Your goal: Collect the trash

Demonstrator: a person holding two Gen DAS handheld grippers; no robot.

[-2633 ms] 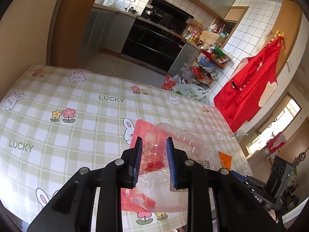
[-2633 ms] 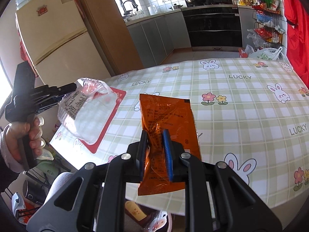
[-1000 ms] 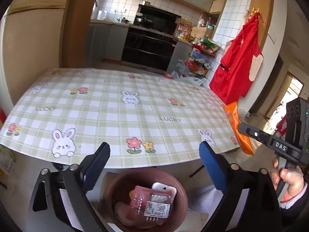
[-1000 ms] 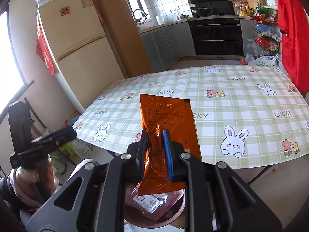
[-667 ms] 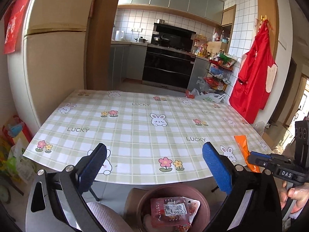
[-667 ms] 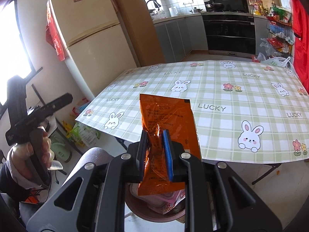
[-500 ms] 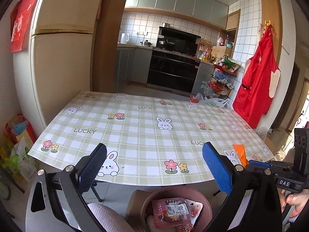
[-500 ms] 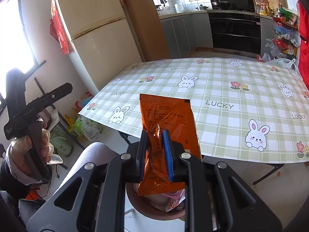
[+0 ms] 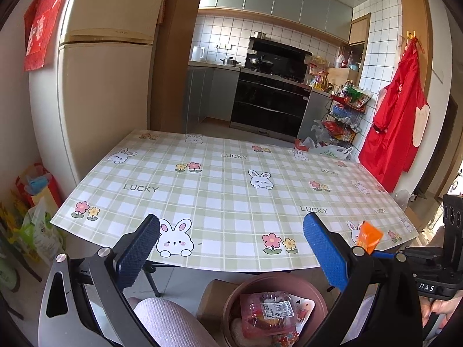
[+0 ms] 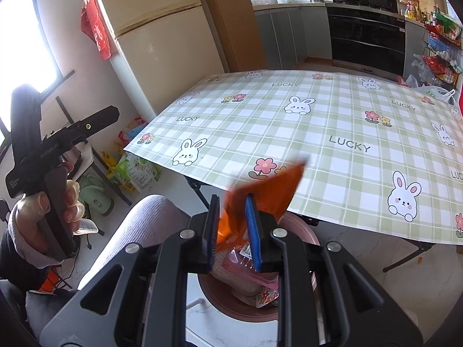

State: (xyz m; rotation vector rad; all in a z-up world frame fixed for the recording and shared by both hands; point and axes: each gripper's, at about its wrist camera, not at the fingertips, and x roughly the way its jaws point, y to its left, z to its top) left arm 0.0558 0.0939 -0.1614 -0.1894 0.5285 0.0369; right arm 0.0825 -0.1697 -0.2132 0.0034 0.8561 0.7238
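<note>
Item: orange wrapper [image 10: 262,193], blurred and tilted, its long axis running up and right, lying loose between the parted fingers of my right gripper [image 10: 231,225], directly above the pink bin [image 10: 303,237]. My left gripper [image 9: 228,248] is spread wide, empty, beside the same bin [image 9: 228,303].

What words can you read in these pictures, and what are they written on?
"LUCKY": printed many times on the checked tablecloth.
"DAS": on the right gripper, along its black body.
White label on the plastic tray in the trash bin: too small to read.
Print on the left gripper: too blurred.
Red hanging on the fridge: unreadable.
Orange wrapper: blurred.
</note>
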